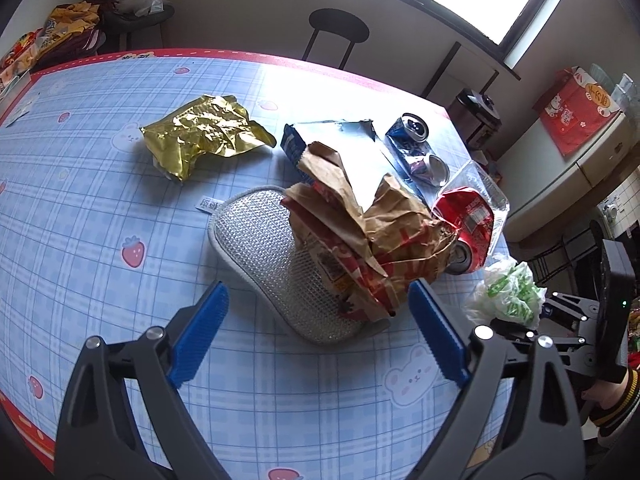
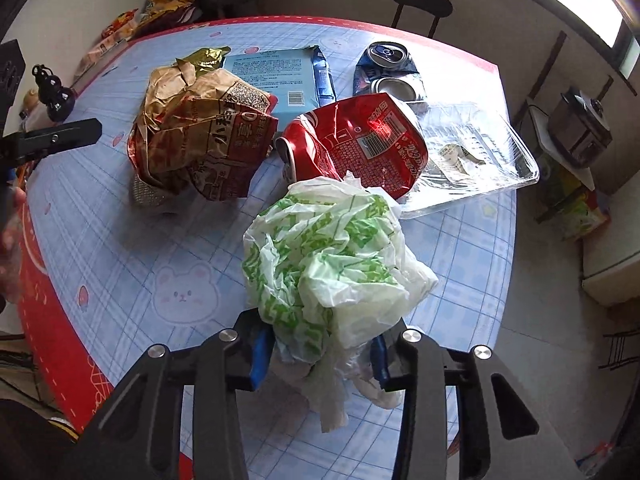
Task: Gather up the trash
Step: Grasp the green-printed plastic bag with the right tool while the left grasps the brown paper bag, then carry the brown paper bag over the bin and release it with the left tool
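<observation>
Left gripper [image 1: 318, 332]: jaws wide, nothing held, aimed at crumpled paper bag [image 1: 360, 236] on silver mat [image 1: 260, 240], apparently next pickup | Right gripper [image 2: 318, 354]: pads clenched on green-white plastic bag [image 2: 320, 256] near table's [image 2: 120, 240] edge, gathered for disposal.

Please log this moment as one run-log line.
left gripper: open above brown paper bag | right gripper: shut on green-white plastic bag

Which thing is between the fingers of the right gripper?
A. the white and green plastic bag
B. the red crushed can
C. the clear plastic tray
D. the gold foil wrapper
A: in the right wrist view the right gripper has its blue pads closed against the crumpled white and green plastic bag.
</observation>
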Demonstrator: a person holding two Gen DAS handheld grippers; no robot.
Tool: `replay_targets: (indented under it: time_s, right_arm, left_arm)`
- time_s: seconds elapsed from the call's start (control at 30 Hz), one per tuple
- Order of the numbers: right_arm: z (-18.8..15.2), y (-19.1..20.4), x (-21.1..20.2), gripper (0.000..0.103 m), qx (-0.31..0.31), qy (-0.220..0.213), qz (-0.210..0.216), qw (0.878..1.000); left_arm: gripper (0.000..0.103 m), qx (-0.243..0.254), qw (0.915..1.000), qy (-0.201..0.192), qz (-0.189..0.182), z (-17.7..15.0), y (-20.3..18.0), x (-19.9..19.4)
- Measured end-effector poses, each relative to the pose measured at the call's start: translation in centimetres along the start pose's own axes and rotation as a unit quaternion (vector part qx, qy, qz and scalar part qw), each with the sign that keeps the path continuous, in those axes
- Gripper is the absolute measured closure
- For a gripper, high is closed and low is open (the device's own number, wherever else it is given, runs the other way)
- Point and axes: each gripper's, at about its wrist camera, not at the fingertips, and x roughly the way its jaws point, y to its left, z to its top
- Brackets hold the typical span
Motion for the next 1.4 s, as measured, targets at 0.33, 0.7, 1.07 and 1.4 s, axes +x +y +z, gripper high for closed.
replay_targets:
  time_s: [0.33,0.7,1.07,1.4]
  right_arm:
    - [-1.4,0.2,-1.1,0.067,0.048,-0.014,0.029,0.998]
    - [-1.8,-0.5,-1.4,0.067,0.062,-0.018,0.028,0.998]
    - [-2.1,-0.7,-1.7,0.067,0.065,-0.021,0.037,0.997]
    - [-2.9,-1.2,-3.1,0.067,0.086,-0.040,0.056,0.994]
  left_arm:
    - [0.014,-0.078,0.9948,-0.011,-0.065,1.9,-0.2,3.0]
    - [0.042,-0.139,0.9877,0.006,-0.072,1.3,1.1,5.4]
    - [0.061,-0.132,0.9860,0.012,-0.102,1.1,1.7,5.1]
    - [0.063,-0.074,0.9936,0.002,-0.085,0.1,1.1,0.4]
